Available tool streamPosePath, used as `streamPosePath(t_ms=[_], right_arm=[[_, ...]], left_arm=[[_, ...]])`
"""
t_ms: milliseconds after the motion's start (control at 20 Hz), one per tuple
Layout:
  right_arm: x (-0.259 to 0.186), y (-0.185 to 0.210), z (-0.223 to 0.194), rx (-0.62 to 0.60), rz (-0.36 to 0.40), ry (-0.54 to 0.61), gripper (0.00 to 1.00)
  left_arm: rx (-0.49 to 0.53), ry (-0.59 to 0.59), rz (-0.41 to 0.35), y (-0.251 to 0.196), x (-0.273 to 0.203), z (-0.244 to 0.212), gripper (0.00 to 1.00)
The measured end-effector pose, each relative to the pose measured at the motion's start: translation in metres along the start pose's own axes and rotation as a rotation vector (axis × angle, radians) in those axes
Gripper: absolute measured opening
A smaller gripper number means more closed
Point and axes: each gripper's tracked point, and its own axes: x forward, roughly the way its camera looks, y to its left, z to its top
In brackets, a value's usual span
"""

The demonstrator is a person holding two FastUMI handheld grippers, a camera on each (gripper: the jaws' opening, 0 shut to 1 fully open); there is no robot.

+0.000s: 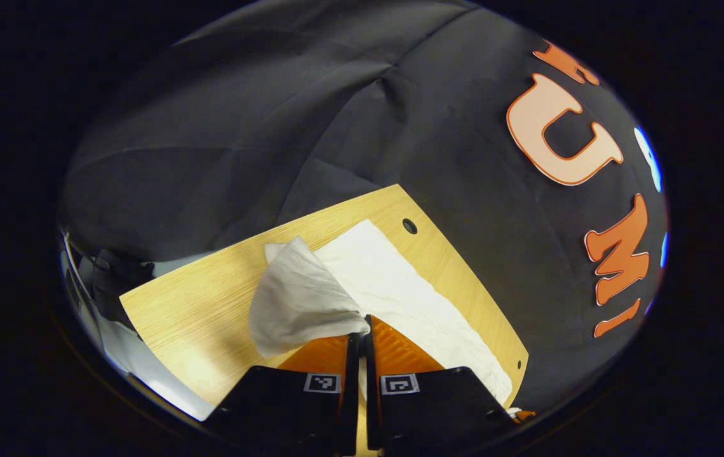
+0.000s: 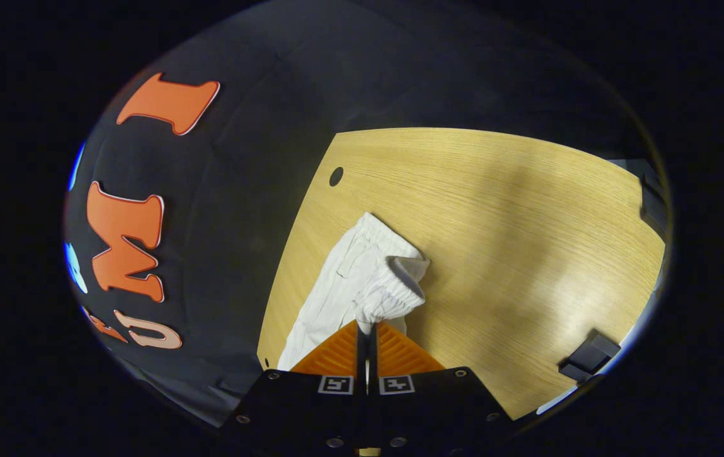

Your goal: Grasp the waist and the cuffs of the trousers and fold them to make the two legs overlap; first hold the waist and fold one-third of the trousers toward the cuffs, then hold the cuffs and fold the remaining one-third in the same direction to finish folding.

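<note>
One pair of white trousers (image 1: 394,285) is seen on the wooden table (image 1: 197,311), and that's the only garment counted. Two grippers are in play, one per view.

In the left gripper view, the left gripper (image 1: 362,327) is clamped tight on a lifted bit of the fabric, with both fingers pressed together on the cloth right at the tips. Which end is pinched there can't really be told, but it's a smooth, loose flap that's been raised off the table and folded back over itself, while the rest of the trousers is laid flat in a long strip running toward the table's far edge, near the black booth wall (image 1: 273,127).

In the right gripper view, the right gripper (image 2: 367,330) is closed on the gathered, elasticated waistband (image 2: 394,289), bunched up and lifted at the fingertips. The rest of the trousers is stretched away along the table edge beside the wall.

One round hole (image 2: 336,176) is spotted in the tabletop near the corner in each view. Two small dark clamps (image 2: 589,355) are seen on the table's edge in the right gripper view.

No brand or readable label is visible on the trousers. Two small square black-and-white markers (image 1: 322,383) are carried on each gripper, but nothing legible is written on them.
</note>
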Motion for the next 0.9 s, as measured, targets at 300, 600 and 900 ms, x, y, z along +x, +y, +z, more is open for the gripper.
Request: streamPosePath(t_ms=[300,600,900], right_arm=[[0.013,0.019,0.012,0.008,-0.001,0.028,0.01],[0.03,0.038,0.029,0.027,-0.041,-0.008,0.0],[0.064,0.055,0.04,0.039,-0.089,-0.02,0.01]], left_arm=[[-0.008,-0.053,-0.017,-0.029,0.014,0.039,0.09],[0.021,-0.016,-0.064,-0.054,0.061,0.069,0.09],[0.048,0.042,-0.078,-0.066,0.121,0.078,0.09]])
